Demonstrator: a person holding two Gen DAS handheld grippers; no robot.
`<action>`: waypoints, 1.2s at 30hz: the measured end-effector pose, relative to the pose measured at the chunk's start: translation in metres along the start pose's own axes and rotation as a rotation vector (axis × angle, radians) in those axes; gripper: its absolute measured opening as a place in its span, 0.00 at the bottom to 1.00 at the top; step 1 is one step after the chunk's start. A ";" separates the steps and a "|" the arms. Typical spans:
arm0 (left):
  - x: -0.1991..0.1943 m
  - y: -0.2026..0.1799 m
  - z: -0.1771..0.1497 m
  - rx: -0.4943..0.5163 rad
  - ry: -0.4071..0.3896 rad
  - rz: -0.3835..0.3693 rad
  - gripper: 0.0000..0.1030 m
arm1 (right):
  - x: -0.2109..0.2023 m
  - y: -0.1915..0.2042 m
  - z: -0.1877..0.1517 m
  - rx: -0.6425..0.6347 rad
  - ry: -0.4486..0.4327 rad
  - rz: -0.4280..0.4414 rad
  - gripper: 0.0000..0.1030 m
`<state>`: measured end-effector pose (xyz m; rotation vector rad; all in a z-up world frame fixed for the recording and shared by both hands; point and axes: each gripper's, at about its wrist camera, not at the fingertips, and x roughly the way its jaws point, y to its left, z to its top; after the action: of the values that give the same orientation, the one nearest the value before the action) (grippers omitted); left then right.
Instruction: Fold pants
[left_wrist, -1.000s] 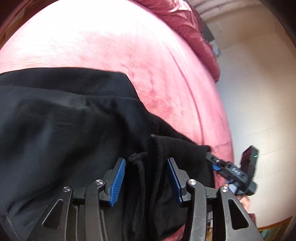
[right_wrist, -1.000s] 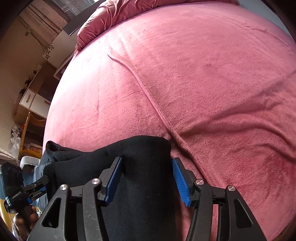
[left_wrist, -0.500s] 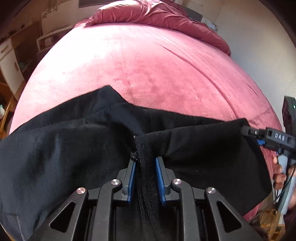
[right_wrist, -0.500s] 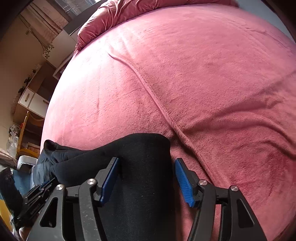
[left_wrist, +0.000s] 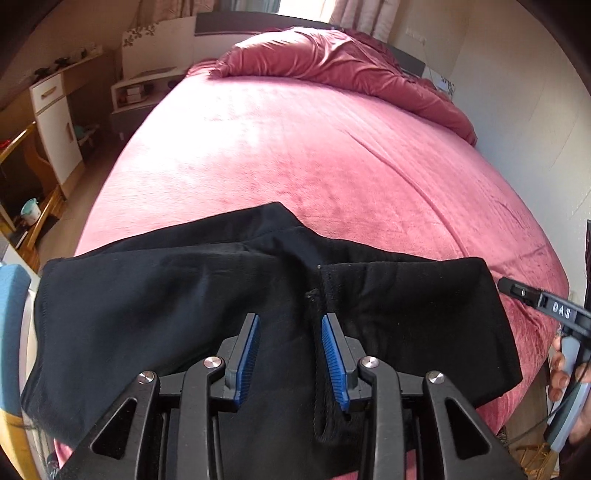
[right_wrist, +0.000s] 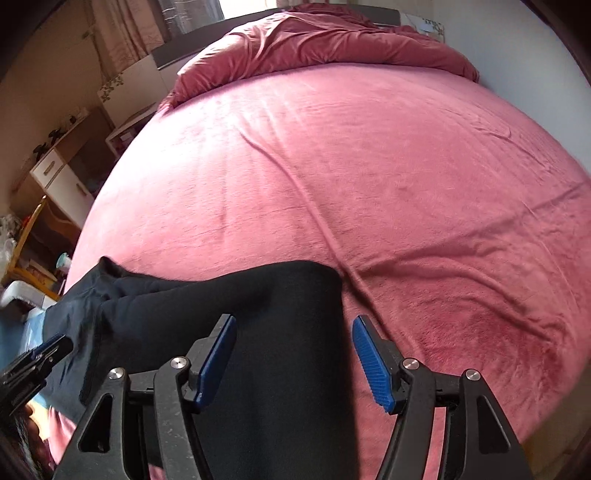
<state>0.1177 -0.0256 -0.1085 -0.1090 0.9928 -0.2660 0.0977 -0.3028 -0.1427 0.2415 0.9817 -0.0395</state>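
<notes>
Pants (left_wrist: 155, 314): black, soft knit, lying across the near edge of the bed (left_wrist: 314, 155), filling the lower half of the left wrist frame. Cloth is spread wide, left to right, with one pointed corner poking up toward frame centre. Stitched hem visible along the left edge; a raised seam with a fuzzy rolled edge runs down the middle toward the bottom of the frame. Shallow wrinkles fan out from that seam. Left gripper (left_wrist: 290, 354): jaws spread, blue pads standing either side of the seam with the cloth between them, not pinching it. Right gripper (right_wrist: 293, 358): jaws spread wide, low in the right wrist frame, a smooth band of the pants (right_wrist: 280, 325) lying between the pads; contact with the pads cannot be told. In that view the fabric ends in a rounded corner at lower centre and trails off to the lower left in soft folds. Right gripper also shows at the right edge of the left wrist frame, just beside the pants' right end. Bed cover pink, lightly creased; bunched duvet (left_wrist: 332, 55) at the top.
</notes>
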 end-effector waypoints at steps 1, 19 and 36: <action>-0.003 0.001 -0.001 -0.002 -0.005 0.000 0.34 | -0.002 0.008 -0.004 -0.016 0.010 0.026 0.64; -0.043 0.082 -0.022 -0.223 0.027 -0.055 0.35 | 0.032 0.130 -0.076 -0.294 0.158 0.103 0.66; -0.092 0.311 -0.128 -1.012 -0.003 -0.068 0.50 | 0.061 0.119 -0.080 -0.173 0.147 0.171 0.92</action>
<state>0.0164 0.3020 -0.1689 -1.0615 1.0423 0.1998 0.0827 -0.1651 -0.2139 0.1700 1.1007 0.2215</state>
